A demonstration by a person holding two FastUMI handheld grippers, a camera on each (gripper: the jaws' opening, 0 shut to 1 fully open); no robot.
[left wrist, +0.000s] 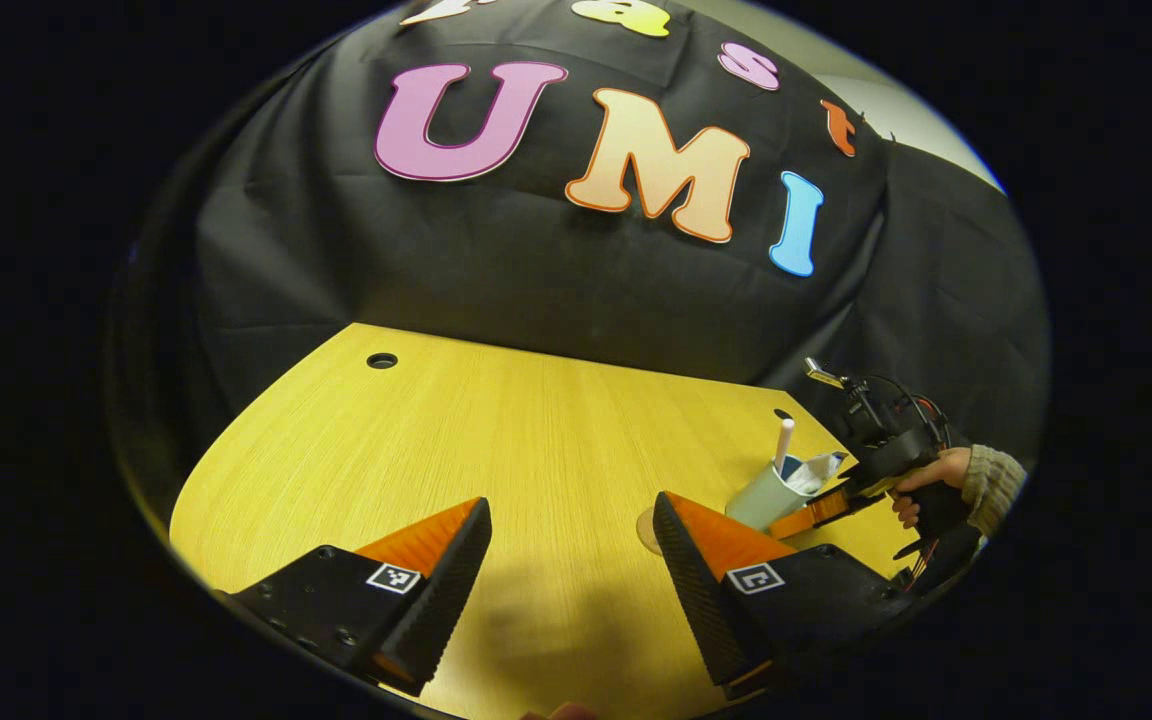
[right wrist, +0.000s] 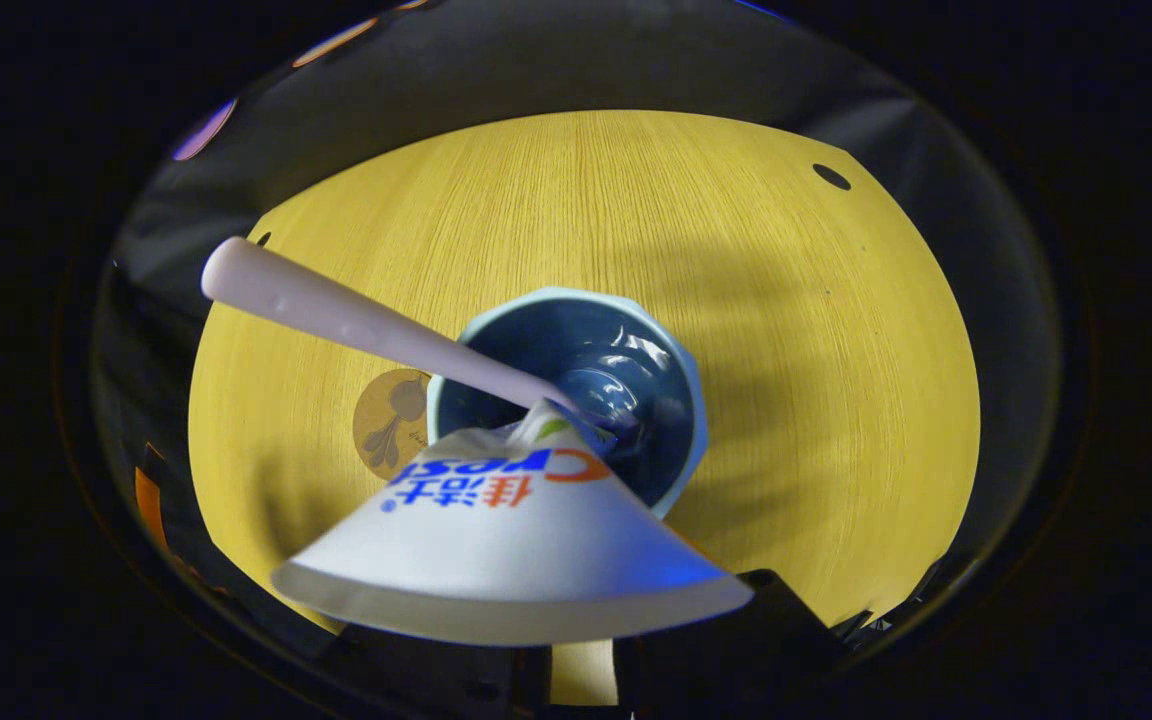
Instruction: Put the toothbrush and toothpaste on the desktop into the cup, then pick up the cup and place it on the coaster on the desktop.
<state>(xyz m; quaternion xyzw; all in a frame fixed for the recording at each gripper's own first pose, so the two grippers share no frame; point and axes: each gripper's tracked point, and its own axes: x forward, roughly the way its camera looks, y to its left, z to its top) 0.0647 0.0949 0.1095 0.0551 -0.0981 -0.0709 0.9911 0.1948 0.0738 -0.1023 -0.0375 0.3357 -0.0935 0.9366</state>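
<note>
Pale blue cup is standing upright on the wooden desktop, and I am taking it as the landmark. Inside it, the white toothbrush is leaning handle-up against the rim on the coaster's side. The toothpaste is entering the cup cap-first, its crimped flat tail fanning out toward the camera in the right gripper view. The right gripper is hanging just above and beside the cup; its fingers are hiding under the tube's tail, so whether they are clamping the tube or have let go I cannot tell. My judgement: the step in hand is seating the toothpaste. Doing it well is meaning keeping the tube near vertical, lowering until the cap is resting on the cup's floor, then parting the fingers gently and lifting straight up so the tail is not dragging the cup over or flicking the toothbrush out. The round brown coaster is lying flat, touching or just beside the cup's base. The left gripper is idling well apart from the cup, jaws spread wide and holding nothing, low over bare desktop.
</note>
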